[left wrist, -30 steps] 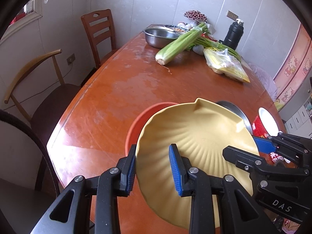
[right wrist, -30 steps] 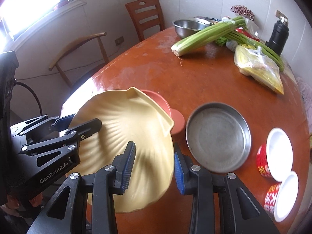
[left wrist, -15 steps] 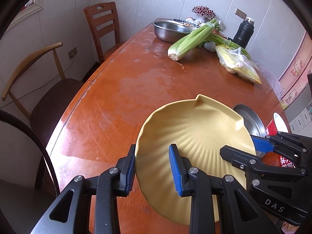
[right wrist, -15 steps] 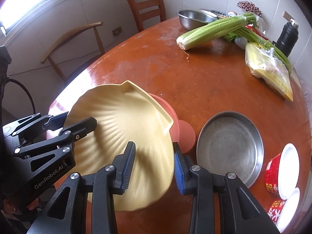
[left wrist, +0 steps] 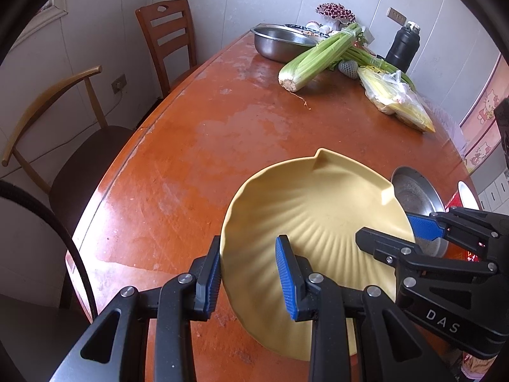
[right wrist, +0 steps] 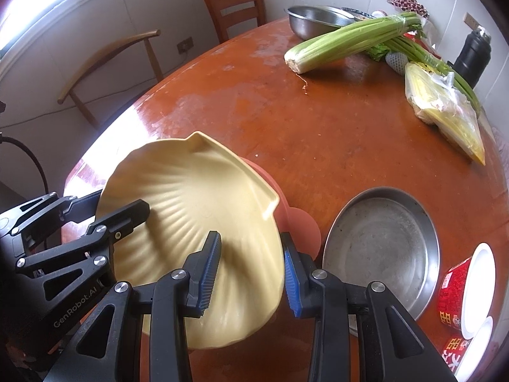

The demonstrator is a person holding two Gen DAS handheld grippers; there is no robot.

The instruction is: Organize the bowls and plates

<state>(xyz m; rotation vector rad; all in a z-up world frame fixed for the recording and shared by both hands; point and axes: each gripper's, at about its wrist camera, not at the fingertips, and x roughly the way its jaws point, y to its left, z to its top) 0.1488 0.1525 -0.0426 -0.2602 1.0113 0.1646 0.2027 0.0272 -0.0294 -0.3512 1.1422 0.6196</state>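
The left gripper (left wrist: 249, 273) is clamping the near left rim of the yellow shell-shaped plate (left wrist: 315, 219), 1 blue pad (left wrist: 288, 281) lying on the ribbed inside and the other pressing against the outer edge. The right gripper (right wrist: 251, 267) is pinching the plate's right rim in the same way, 1 pad inside and 1 outside, so both narrow grips are carrying the plate between them. The plate is tilting, its notched far edge raised, and it is hanging over an orange-pink dish (right wrist: 297, 226) that is peeking out beneath its right side in the right wrist view. Just beside that, a round steel pan (right wrist: 381, 245) is sitting on the reddish-brown table (right wrist: 286, 121), with 2 red-and-white paper bowls (right wrist: 467, 283) lying at the right edge. Farther back, a celery bunch (left wrist: 318, 55), a bagged yellow vegetable (left wrist: 397, 98), a steel basin (left wrist: 280, 43) and a black flask (left wrist: 404, 47) are resting near the wall. 2 wooden chairs (left wrist: 168, 38) are standing at the table's left side.
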